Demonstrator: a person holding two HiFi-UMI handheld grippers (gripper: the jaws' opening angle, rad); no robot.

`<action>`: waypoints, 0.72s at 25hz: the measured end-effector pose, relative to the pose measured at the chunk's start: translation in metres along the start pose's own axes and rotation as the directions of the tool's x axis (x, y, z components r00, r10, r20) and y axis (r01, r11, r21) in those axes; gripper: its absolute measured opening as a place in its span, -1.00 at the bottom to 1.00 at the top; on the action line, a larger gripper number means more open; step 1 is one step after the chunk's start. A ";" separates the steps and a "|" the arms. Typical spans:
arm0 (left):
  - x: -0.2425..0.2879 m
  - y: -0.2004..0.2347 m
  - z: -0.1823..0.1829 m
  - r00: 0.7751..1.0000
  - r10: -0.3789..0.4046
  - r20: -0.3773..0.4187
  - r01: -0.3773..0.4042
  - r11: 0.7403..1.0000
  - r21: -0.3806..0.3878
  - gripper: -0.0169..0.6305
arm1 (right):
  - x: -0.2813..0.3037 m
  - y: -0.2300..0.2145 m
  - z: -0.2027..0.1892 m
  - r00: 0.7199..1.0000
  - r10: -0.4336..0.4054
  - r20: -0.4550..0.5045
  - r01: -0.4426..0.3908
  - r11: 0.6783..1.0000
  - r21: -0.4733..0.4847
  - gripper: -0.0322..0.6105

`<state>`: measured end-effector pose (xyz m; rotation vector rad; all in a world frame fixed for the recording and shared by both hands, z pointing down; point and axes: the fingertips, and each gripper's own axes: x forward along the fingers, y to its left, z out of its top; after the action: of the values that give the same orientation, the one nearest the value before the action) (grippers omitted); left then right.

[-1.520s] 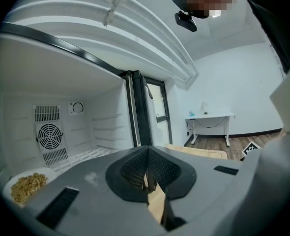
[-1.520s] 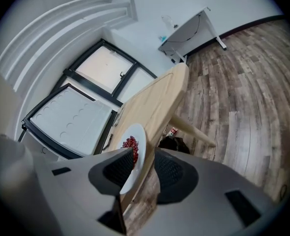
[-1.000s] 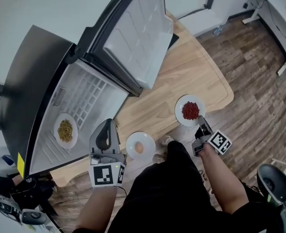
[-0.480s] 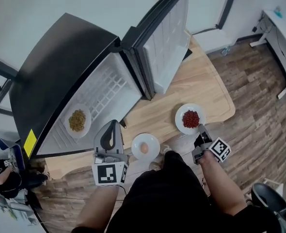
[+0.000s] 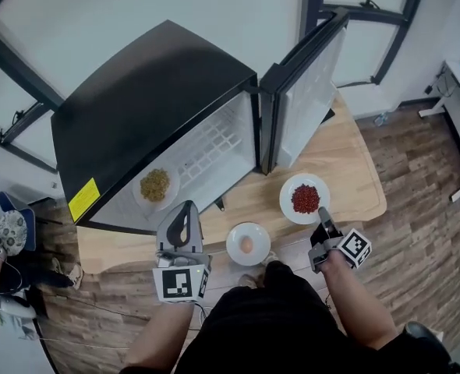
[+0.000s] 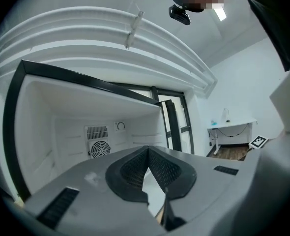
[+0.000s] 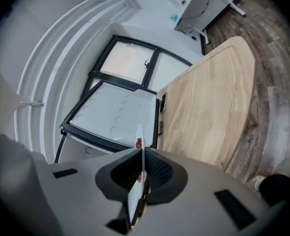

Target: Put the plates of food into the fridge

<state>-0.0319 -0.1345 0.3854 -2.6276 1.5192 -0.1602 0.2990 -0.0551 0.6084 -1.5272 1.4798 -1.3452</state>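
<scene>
The red-food plate [image 5: 305, 198] is clamped by its rim in the right gripper [image 5: 321, 218], over the table [image 5: 347, 170] beside the fridge [image 5: 136, 107]. From that gripper only its edge is seen. The jaws of the left gripper [image 5: 185, 206] are pressed together, empty.

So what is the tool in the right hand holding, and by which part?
The right gripper holds the white plate of red food. Its jaws are closed on the rim nearest the person, with the plate edge-on between them.

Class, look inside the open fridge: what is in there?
One plate of yellowish food, near the opening. From above, the black top of the fridge hides the rest.
</scene>
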 end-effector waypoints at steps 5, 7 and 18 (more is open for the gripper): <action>-0.018 0.023 0.004 0.997 0.071 0.010 -0.071 0.997 -0.022 -0.93 | 0.021 0.029 -0.012 0.997 0.036 -0.072 -0.040 0.997 -0.059 -0.80; -0.024 0.030 0.009 0.995 0.094 0.021 -0.093 0.995 -0.025 -0.93 | 0.029 0.040 -0.018 0.994 0.054 -0.100 -0.060 0.996 -0.064 -0.80; -0.057 0.065 0.015 0.977 0.208 0.036 -0.207 0.978 -0.030 -0.93 | 0.072 0.102 -0.062 0.946 0.191 -0.262 -0.207 0.978 -0.035 -0.80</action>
<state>-0.1138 -0.1170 0.3594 -2.4536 1.7800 -0.0711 0.1972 -0.1298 0.5492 -1.2334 1.7991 -1.4280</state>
